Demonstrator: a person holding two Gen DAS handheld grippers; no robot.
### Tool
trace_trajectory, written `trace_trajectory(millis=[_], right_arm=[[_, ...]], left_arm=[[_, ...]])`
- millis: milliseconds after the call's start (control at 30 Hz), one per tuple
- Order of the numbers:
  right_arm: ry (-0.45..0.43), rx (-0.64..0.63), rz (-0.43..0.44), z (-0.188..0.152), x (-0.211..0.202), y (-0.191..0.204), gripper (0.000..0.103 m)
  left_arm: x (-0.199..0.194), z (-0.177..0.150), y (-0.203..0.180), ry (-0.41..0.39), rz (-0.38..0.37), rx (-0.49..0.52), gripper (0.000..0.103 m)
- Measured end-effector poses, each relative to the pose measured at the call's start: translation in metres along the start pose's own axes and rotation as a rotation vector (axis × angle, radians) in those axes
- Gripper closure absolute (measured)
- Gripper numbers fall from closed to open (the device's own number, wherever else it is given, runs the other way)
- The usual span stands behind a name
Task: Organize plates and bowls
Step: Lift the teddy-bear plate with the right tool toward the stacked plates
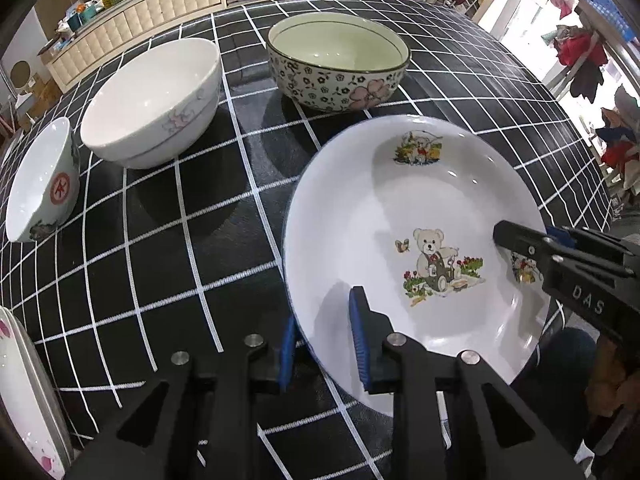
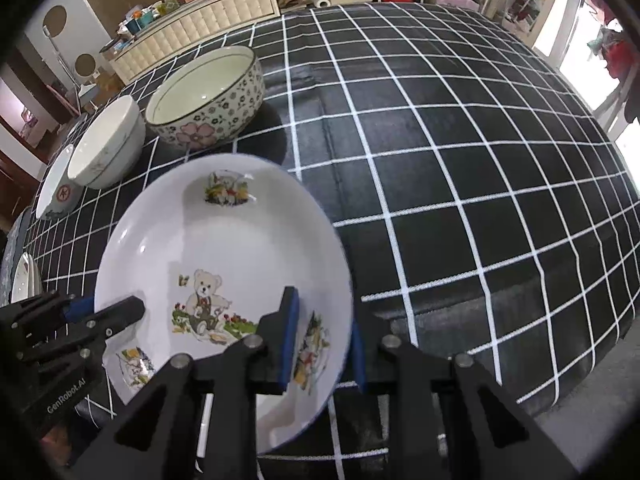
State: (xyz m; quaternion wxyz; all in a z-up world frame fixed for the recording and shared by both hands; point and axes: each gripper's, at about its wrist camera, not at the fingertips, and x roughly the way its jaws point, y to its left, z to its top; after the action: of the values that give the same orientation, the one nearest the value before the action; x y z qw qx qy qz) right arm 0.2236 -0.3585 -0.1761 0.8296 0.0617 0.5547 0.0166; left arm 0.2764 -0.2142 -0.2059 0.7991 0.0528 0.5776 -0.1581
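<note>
A white plate with a teddy-bear print [image 1: 420, 208] [image 2: 224, 240] lies between both grippers over the black checked tablecloth. My left gripper [image 1: 322, 346] is shut on its near left rim, one blue pad inside the plate and one outside. In the right wrist view the left gripper [image 2: 106, 308] shows at the plate's left edge. My right gripper [image 2: 323, 346] is shut on the opposite rim, also seen from the left wrist as the right gripper [image 1: 532, 236]. Beyond the plate stand a floral bowl [image 1: 338, 68] [image 2: 208, 96], a plain white bowl [image 1: 154, 104] [image 2: 106, 148] and a small bowl with a red mark [image 1: 42, 184] [image 2: 58, 188].
The table [image 1: 160, 260] [image 2: 460, 200] wears a black cloth with white grid lines. A pink-flowered plate [image 1: 24, 392] [image 2: 24, 280] sits at the near left edge. The table's right edge drops off near a bright doorway. Shelves and a cabinet stand behind.
</note>
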Motion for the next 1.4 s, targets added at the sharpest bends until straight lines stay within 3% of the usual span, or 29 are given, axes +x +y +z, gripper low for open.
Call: trace_trajectory(millis=[333,600,1067,1400], right_arm=[[-0.032,-0.038,-0.012,-0.006,-0.016,0.027,0.079],[-0.063,-0.088,0.017,-0.01,-0.029,0.068,0.079],[-0.069,-0.185,0.142,-0.016,-0.032,0.168,0.079],[-0.052,-0.304,0.239,-0.024,-0.025,0.253,0.079]], left_arm=[[-0.034,-0.023,0.018,-0.059,0.025,-0.016,0.081],[-0.064,-0.042,0.053,-0.096,0.041,-0.079,0.082],[-0.122,-0.08,0.133,-0.164,0.115,-0.214,0.082],[-0.158,-0.132,0.204,-0.185,0.193,-0.354,0.082]])
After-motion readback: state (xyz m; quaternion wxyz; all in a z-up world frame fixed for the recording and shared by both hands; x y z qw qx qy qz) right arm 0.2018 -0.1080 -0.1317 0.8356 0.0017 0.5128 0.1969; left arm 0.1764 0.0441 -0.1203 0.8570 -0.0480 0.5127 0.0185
